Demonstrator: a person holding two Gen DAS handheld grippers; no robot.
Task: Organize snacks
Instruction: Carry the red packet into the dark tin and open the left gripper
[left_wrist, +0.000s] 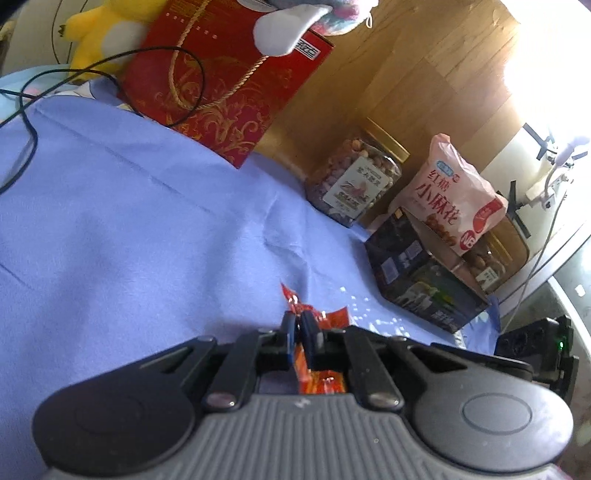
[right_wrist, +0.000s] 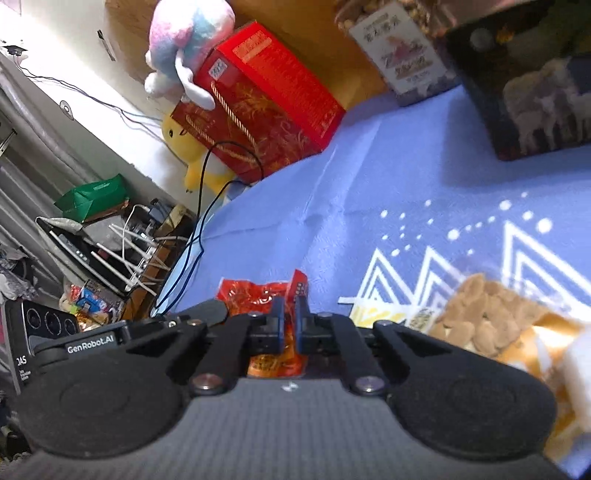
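The right gripper (right_wrist: 290, 314), its housing marked "GenRobot.AI", pinches an orange-red snack packet (right_wrist: 258, 291) lying on the blue cloth (right_wrist: 351, 184); the left gripper (left_wrist: 300, 328) is clamped on an orange-red packet (left_wrist: 334, 317) too; whether it is the same one I cannot tell; beyond stand a pink bag (left_wrist: 448, 192) reading "小麻花", a labelled nut jar (left_wrist: 354, 181), a dark box (left_wrist: 421, 280), a red gift box (left_wrist: 225, 85).

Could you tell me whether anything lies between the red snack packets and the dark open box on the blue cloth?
Nothing visible does. The left gripper is shut on a crinkly red snack packet, and only bare blue cloth lies between it and the dark printed open box.
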